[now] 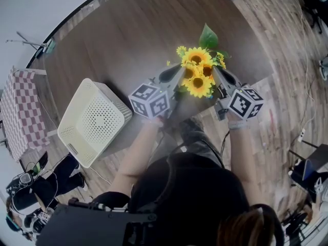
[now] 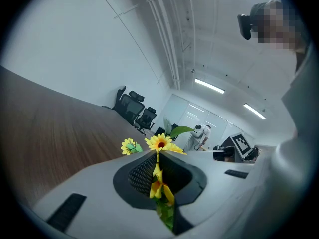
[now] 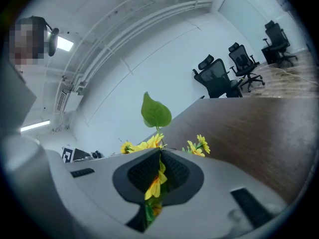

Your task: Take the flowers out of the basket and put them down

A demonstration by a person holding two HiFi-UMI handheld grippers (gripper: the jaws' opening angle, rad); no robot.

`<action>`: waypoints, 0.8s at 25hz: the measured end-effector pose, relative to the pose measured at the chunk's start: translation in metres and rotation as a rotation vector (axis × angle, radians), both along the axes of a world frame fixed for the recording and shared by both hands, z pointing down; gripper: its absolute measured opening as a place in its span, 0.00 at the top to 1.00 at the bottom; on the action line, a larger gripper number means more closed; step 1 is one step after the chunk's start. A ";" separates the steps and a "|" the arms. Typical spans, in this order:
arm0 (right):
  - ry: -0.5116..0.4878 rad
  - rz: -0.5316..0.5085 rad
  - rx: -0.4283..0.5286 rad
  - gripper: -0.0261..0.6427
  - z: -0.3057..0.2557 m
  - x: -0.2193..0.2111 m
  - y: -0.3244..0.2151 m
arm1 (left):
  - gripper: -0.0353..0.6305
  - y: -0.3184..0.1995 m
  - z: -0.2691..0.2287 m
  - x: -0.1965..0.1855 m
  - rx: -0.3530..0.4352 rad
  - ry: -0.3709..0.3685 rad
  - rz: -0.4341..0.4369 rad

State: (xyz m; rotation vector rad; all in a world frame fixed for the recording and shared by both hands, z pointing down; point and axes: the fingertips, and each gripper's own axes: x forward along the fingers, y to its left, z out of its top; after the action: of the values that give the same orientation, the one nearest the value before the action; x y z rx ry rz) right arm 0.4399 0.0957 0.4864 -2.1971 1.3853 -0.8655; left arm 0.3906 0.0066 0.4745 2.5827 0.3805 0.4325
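Left claw and right claw are each clamped narrow on a bunch of yellow artificial sunflowers, held outside and to the right of the white perforated plastic basket.

Long table: dark wood-grain top with a curved edge, taking up the middle of the room. Floor: brown wood-look planks. Walls: plain white, unmarked. Black office chairs stand grouped on the planks past the table's end. The ceiling carries parallel pipes and lit strip lights. A bright glass partition closes the far end. A pink-and-white checkered cloth covers a small stand beside the table, with black equipment on the floor near it.
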 end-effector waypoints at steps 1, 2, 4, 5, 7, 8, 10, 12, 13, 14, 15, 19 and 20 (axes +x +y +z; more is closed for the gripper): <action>0.003 0.002 -0.003 0.96 0.000 0.000 -0.001 | 0.92 -0.001 0.000 -0.001 0.001 0.001 -0.002; 0.003 0.004 -0.004 0.96 0.001 0.000 -0.001 | 0.92 -0.002 0.000 -0.001 0.001 0.001 -0.005; 0.003 0.009 -0.004 0.96 0.001 0.001 -0.002 | 0.92 -0.003 0.001 -0.001 0.002 0.003 -0.010; 0.003 0.011 -0.003 0.96 0.001 0.001 -0.001 | 0.92 -0.003 0.000 -0.001 0.002 0.005 -0.013; 0.003 0.015 0.000 0.96 0.001 0.002 0.000 | 0.92 -0.003 0.000 -0.001 0.004 0.008 -0.022; 0.004 0.016 0.001 0.95 0.002 0.002 0.000 | 0.92 -0.003 0.000 -0.001 0.005 0.009 -0.026; 0.006 0.016 0.001 0.95 0.002 0.002 0.000 | 0.92 -0.003 0.000 -0.001 0.008 0.012 -0.032; 0.010 0.016 0.001 0.95 0.003 0.003 0.001 | 0.91 -0.004 0.001 -0.001 0.014 0.014 -0.037; 0.011 0.017 0.001 0.95 0.004 0.003 0.001 | 0.91 -0.004 0.001 -0.001 0.017 0.015 -0.038; 0.013 0.018 0.002 0.95 0.004 0.003 0.001 | 0.91 -0.004 0.002 -0.002 0.019 0.015 -0.039; 0.016 0.020 0.003 0.94 0.004 0.004 0.001 | 0.91 -0.004 0.002 -0.002 0.020 0.016 -0.039; 0.035 0.021 -0.009 0.93 0.005 0.004 0.001 | 0.90 -0.005 0.002 -0.003 0.046 0.015 -0.049; 0.040 0.020 -0.014 0.92 0.005 0.004 0.001 | 0.89 -0.005 0.002 -0.004 0.052 0.014 -0.053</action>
State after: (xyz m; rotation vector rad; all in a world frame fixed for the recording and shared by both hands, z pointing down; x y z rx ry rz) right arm 0.4438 0.0969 0.4910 -2.2465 1.3766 -0.8311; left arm 0.3871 0.0012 0.4764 2.6406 0.3094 0.4104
